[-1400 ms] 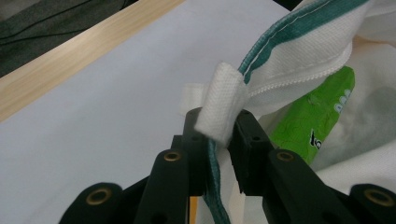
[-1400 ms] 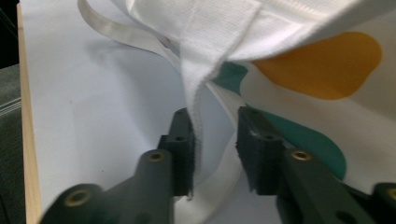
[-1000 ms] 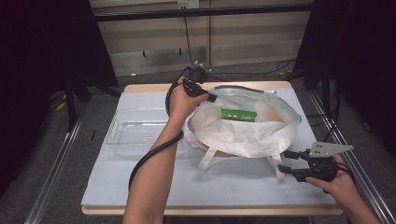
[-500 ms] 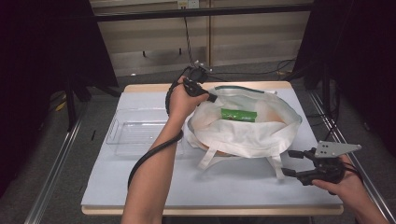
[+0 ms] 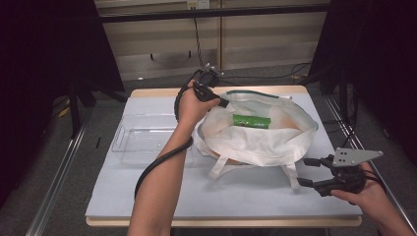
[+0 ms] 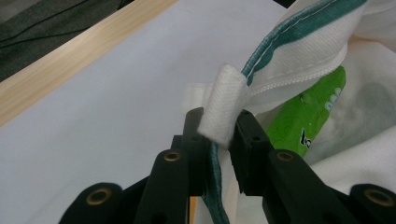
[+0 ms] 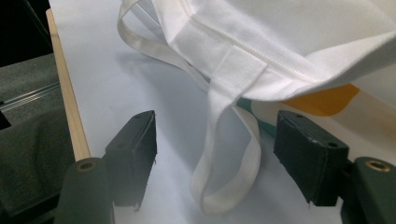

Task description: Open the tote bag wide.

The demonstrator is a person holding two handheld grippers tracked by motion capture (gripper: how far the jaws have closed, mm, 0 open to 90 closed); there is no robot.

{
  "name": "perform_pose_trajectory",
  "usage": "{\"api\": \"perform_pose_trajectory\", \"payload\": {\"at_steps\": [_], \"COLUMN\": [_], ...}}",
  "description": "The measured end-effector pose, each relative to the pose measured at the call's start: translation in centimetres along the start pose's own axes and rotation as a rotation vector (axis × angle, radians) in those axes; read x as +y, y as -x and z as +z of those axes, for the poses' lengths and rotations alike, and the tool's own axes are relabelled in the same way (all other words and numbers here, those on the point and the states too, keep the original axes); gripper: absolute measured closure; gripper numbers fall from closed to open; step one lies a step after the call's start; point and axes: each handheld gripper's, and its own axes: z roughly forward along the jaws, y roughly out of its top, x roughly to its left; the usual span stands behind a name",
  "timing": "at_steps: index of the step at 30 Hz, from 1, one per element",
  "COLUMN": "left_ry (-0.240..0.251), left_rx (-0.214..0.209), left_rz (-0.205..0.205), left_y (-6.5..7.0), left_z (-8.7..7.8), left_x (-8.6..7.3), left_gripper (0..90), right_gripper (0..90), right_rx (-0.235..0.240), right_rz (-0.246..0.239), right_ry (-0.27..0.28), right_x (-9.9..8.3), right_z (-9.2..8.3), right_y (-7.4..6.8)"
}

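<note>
Left gripper (image 6: 219, 133) is pinching the white bag (image 5: 255, 142) by its far rim, holding it open on the table (image 5: 147, 196). Right gripper (image 5: 307, 172) sits just beside the near strap (image 7: 233, 154), jaws spread wide with nothing between them after opening up a bit.

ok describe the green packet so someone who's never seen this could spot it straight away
Start at the white cloth bag lying open on the grey table, right of the clear plastic tray. Look into its mouth: the green packet lies flat inside near the far rim. It is the one bright green thing among white cloth.
</note>
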Motion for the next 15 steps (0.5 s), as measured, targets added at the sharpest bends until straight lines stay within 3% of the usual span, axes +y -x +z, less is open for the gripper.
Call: {"api": "perform_pose_trajectory", "payload": {"at_steps": [6, 11, 15], "left_ry": [0.003, -0.004, 0.001], "left_rx": [0.001, 0.001, 0.002], "left_rz": [-0.010, 0.010, -0.005], "left_y": [0.1, 0.0, 0.0], "left_z": [0.0, 0.0, 0.1], "left_x": [0.0, 0.1, 0.0], "left_gripper": [76.8, 76.8, 76.8], "right_gripper": [30.1, 30.8, 31.4], "right_rx": [-0.005, -0.010, -0.003], "right_rz": [-0.009, -0.017, -0.028], "right_ry": [-0.004, 0.001, 0.012], "right_x": [0.4, 0.7, 1.1], "right_z": [-0.2, -0.3, -0.2], "right_y": [-0.1, -0.1, -0.2]}}
